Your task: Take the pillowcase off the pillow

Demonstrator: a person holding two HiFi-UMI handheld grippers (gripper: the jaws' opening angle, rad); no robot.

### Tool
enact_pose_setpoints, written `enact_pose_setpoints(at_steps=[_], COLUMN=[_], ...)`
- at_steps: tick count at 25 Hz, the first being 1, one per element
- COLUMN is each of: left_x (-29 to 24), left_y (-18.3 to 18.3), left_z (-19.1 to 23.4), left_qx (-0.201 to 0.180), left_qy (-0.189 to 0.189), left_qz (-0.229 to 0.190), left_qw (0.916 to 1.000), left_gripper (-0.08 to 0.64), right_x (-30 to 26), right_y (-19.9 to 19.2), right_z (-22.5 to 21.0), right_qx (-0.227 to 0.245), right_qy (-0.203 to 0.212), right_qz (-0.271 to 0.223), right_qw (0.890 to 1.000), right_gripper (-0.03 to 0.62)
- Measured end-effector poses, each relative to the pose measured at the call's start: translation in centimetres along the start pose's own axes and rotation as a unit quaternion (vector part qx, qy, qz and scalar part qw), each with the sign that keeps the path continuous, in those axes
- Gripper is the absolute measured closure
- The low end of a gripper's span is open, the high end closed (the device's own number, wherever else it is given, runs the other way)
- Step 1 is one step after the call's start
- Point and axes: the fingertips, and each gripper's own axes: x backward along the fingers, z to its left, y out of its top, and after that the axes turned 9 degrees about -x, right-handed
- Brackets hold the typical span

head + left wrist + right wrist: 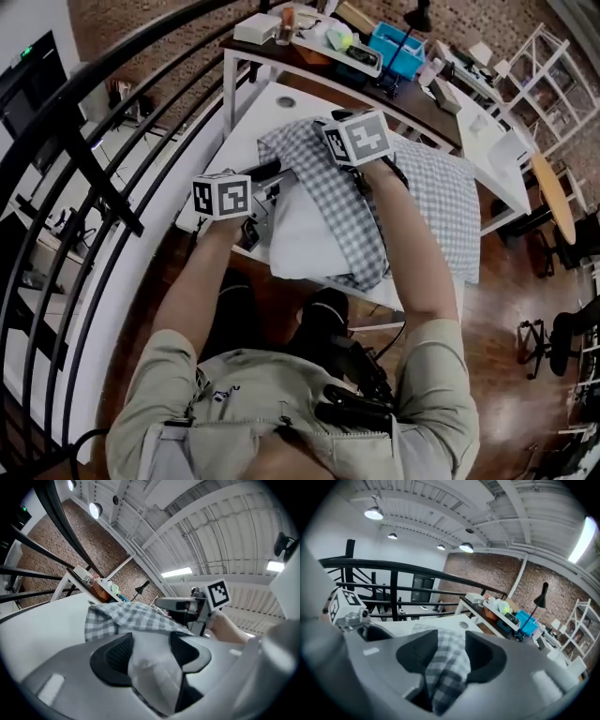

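The left gripper (151, 652), jaws apart, has a bare corner of the soft, light pillow (302, 239) loose between them on the table (246, 131), while the limp, thin pillowcase (339, 199) covering its far part drapes unpinched through the released right gripper (449, 656), and is probably best pinched at its closed end.

No text, label, brand or number can be read anywhere here

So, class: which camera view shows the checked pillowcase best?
The head view: the pillowcase lies spread across the white table, nearly whole, with the white pillow poking out. The left gripper view catches only one edge, low and foreshortened; the right gripper view only a fold between its fingers.
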Motion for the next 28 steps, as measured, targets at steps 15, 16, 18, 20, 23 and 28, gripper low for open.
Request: enact_pose_setpoints(at_steps=[15,16,18,20,23,28], left_x=[4.4,4.9,6.1,7.2,8.4,7.9], left_y=[-0.3,0.2,1.3,2.3,3.2,2.7], left_z=[-10.1,-10.7,-11.7,-12.4,-12.3,-7.6], left_qx=[-0.273,-0.283,-0.289,-0.287,-0.277,-0.232], left_qy=[-0.012,-0.015,-0.021,-0.026,-0.024,0.005], left_qz=[-0.002,-0.010,-0.031,-0.049,-0.063,-0.045], left_qw=[0.9618,0.9590,0.9566,0.9562,0.9586,0.9716], left_gripper=[0.535,0.535,0.537,0.538,0.540,0.540], right_x=[-1.0,-0.8,-0.3,0.2,1.8,5.3], right_y=[1.6,2.0,1.7,0.7,-2.6,-10.1], right_z=[-5.2,-6.3,-8.9,-11.7,-16.7,-23.4], right_qx=[0.093,0.094,0.083,0.061,0.029,-0.064], right_qy=[-0.134,-0.144,-0.169,-0.197,-0.260,-0.324], right_qz=[0.025,0.019,0.024,0.039,0.076,0.110], right_qw=[0.986,0.985,0.982,0.978,0.962,0.937], right_gripper=[0.581,0.581,0.581,0.581,0.581,0.581])
